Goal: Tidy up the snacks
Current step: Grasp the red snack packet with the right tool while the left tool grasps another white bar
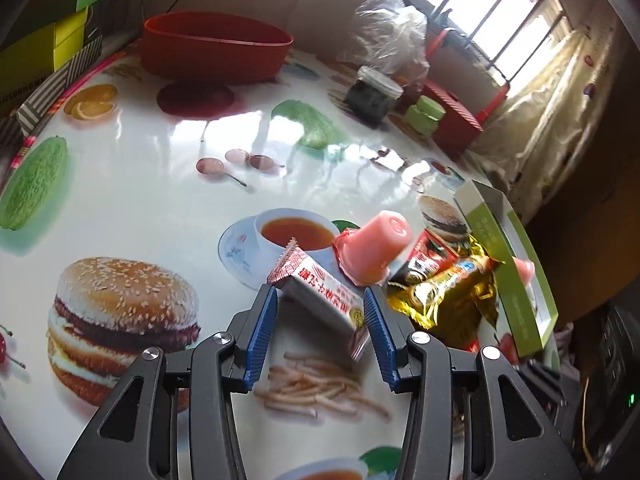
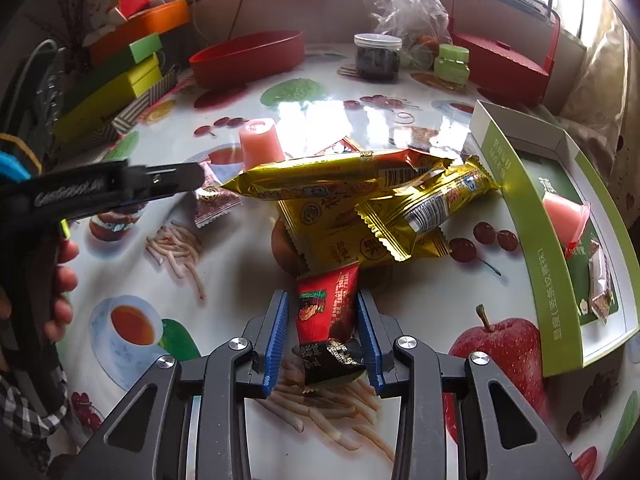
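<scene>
In the left wrist view my left gripper [image 1: 319, 292] is shut on a red-and-white snack packet [image 1: 320, 300] that lies slantwise between the blue pads, just above the printed tablecloth. A pink jelly cup [image 1: 380, 248] lies tipped right beyond it. In the right wrist view a red-and-black packet [image 2: 328, 320] sits between the pads of my right gripper [image 2: 322, 296]. A gap shows at the left pad, so the gripper is open. Ahead is a heap of gold packets [image 2: 360, 184]. To the right, the green-and-white box [image 2: 516, 200] holds a jelly cup [image 2: 564, 216] and a small packet.
A red oval bowl [image 2: 248, 56] stands at the back, with stacked coloured boxes [image 2: 120, 80] on the left. A dark jar [image 2: 376, 60], a green jar [image 2: 452, 62], a plastic bag and a red carton [image 2: 504, 60] stand at the back right. A person's hand [image 2: 60, 280] holds the left gripper [image 2: 188, 178].
</scene>
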Tool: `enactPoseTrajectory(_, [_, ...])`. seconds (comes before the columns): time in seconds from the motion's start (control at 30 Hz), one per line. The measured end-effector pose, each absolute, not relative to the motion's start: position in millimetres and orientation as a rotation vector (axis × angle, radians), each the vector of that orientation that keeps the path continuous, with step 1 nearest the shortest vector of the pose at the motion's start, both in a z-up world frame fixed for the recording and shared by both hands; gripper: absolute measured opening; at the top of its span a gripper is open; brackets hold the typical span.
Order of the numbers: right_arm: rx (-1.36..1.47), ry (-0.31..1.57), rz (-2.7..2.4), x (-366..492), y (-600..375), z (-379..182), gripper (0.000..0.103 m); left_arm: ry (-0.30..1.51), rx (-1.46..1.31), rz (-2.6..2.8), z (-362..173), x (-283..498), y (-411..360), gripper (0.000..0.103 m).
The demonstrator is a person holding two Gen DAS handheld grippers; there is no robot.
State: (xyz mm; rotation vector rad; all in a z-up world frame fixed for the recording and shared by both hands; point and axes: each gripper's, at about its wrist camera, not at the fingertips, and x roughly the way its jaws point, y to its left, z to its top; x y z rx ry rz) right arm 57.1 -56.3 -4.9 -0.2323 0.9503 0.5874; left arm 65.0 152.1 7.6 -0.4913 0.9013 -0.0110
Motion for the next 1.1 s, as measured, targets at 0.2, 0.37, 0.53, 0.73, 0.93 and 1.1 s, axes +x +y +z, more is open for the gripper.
enactPoseTrajectory(0.2, [-0.222, 0.949, 0.576, 54.8, -58.9, -4.6, 0.033, 0.924, -0.443, 0.026, 8.5, 79.4, 143.2, 0.046])
enactPoseTrajectory(0.37, [-0.223, 0.938, 0.576, 52.1, -64.4, -4.6, 0.03, 0.938, -0.313, 0.078, 8.9, 79.9, 127.7, 0.046])
enactPoseTrajectory(0.53, [-0.225, 0.923, 0.569, 51.2, -71.3, -4.9, 0.03, 0.93, -0.192, 0.139, 5.7, 69.5, 118.2, 0.046])
enactPoseTrajectory(0.73, [-0.238, 0.907, 0.565, 47.2, -78.6, -5.4, 0.031, 0.929, -0.16, 0.173, 6.0, 68.2, 113.9, 0.046])
enactPoseTrajectory(0.93, [-0.228, 0.905, 0.554, 45.9, -86.7, -5.1, 0.031, 0.921, -0.145, 0.192, 6.3, 67.3, 109.8, 0.033])
enactPoseTrajectory(1.1, [-0.214, 0.908, 0.545, 45.9, -93.5, -4.7, 0.03, 0.907, -0.153, 0.198, 5.5, 64.0, 109.4, 0.027])
